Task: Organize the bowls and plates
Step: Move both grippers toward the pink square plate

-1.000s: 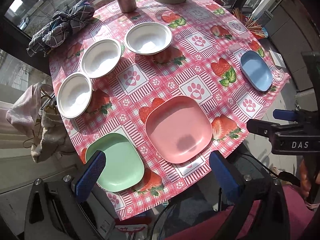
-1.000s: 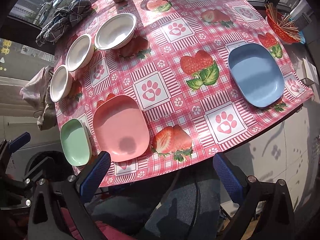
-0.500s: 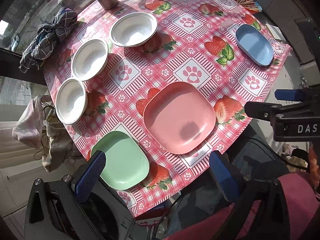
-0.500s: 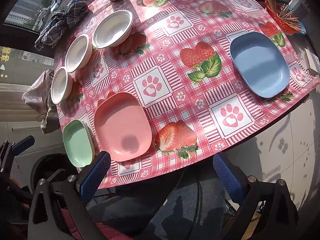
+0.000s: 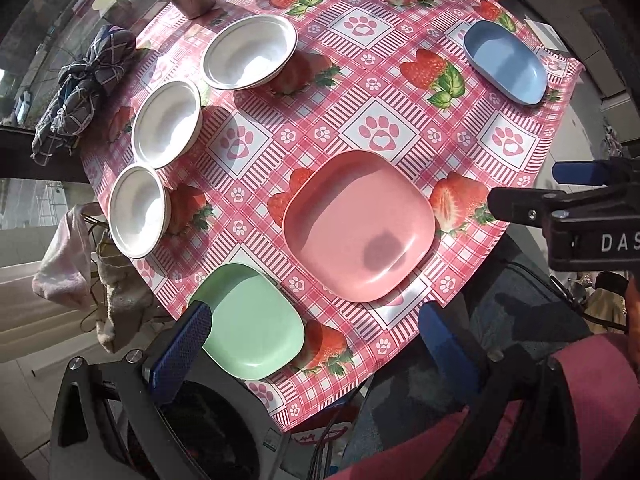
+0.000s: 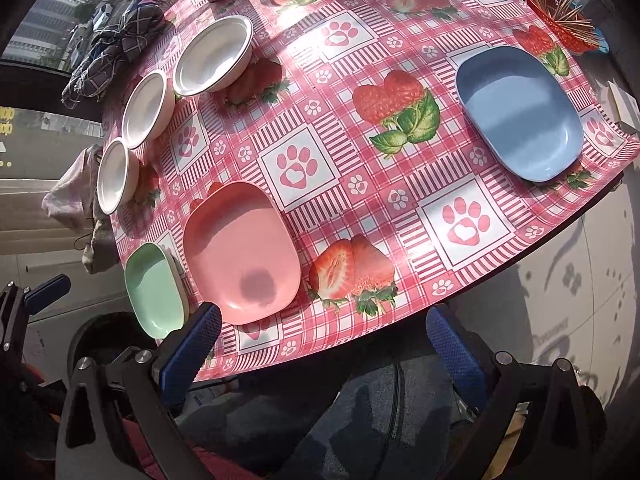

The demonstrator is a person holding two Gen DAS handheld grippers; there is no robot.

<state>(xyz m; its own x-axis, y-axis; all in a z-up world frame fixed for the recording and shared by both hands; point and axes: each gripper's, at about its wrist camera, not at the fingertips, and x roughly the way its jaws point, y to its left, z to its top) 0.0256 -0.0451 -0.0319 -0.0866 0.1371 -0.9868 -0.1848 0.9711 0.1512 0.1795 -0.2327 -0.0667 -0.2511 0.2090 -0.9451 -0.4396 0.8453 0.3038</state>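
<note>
Six dishes sit on the strawberry-print tablecloth [image 5: 384,136], none stacked, none gripped. Three white bowls run in a curved row toward 10 o'clock in the left wrist view: small bowl [image 5: 138,211], middle bowl [image 5: 166,124], large bowl [image 5: 249,52]. Pink plate [image 5: 358,226] is near centre, green plate [image 5: 250,320] at 7 o'clock just beside the table edge, blue plate [image 5: 506,62] far off at 2 o'clock, well apart from the rest.

Change over the last second: both cameras have closed in on the near edge. Dishes fill more of both views than before, and nothing on the table has shifted. Left gripper [image 5: 316,340] has its fingers wide apart, empty, left finger overlapping the near rim of the green plate in view; contact can't be told. Right gripper [image 6: 320,344] also spread wide, empty, hovering off the near edge, its left finger just below the pink plate [image 6: 242,252] rim. It shows side-on at 3 o'clock in the left view.

Judgement: this is the approach phase, with no sorting done yet. Likely first picks are green for the left and pink for the right, then plates onto one pile and bowls nested. Plates are shallow with low rims, so a pinch on the edge could slip.

Background clutter: checked cloth [image 5: 78,92] at 9 o'clock, toothpick basket [image 6: 560,20] at 1 o'clock.
</note>
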